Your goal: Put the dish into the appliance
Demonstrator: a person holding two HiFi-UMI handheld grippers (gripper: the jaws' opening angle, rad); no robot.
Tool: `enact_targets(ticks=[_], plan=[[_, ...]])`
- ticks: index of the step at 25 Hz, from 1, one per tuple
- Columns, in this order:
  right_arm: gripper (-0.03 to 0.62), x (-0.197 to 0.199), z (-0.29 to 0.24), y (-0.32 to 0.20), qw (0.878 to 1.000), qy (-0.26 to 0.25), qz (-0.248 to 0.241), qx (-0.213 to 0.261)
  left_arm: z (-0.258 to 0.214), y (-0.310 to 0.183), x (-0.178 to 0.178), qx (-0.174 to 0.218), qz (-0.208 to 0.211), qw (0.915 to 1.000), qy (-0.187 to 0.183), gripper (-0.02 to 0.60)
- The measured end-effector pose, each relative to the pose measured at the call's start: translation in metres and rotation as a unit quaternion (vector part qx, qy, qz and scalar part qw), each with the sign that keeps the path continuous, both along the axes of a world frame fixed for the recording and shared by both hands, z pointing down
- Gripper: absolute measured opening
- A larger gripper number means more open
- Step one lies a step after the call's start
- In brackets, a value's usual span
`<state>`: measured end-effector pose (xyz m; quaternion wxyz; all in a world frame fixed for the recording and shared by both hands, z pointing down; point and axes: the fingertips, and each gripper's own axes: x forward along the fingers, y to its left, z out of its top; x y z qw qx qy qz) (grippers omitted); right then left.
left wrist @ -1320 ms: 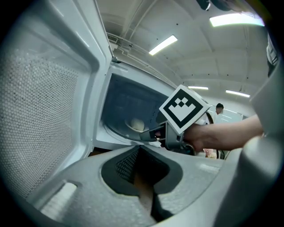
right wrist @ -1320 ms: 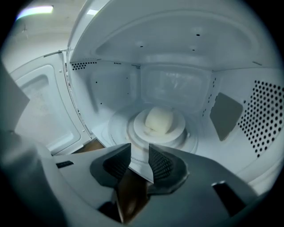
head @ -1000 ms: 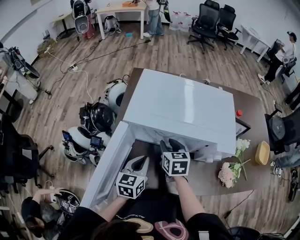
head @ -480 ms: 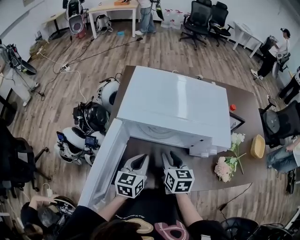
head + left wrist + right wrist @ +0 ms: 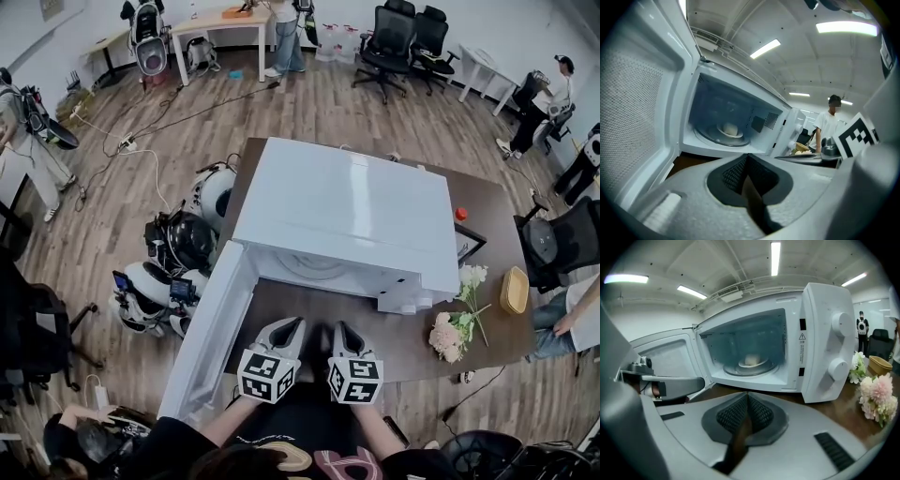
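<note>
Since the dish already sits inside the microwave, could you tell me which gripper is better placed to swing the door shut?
Probably the left gripper: the open door stands right beside it, while the right gripper, its jaws just closed on nothing, sits farther over.

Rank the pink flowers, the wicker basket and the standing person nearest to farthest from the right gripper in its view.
1. pink flowers, on the table at right.
2. wicker basket, just behind them.
3. standing person, far back right.

Wooden floor (image 5: 112, 244), black office chairs (image 5: 398, 42)
</note>
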<state>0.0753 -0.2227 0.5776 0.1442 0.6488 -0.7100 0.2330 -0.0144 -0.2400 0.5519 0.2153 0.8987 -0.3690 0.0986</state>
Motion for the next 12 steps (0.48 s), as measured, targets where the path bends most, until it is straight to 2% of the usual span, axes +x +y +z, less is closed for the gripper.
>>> enact_targets(ticks=[12], plan=[[0.006, -0.007, 0.0028, 0.0011, 1.0, 0.01, -0.029, -0.003, -0.0018, 0.0025, 0.0081, 0.008, 0.008, 0.9999, 0.0, 0.009]])
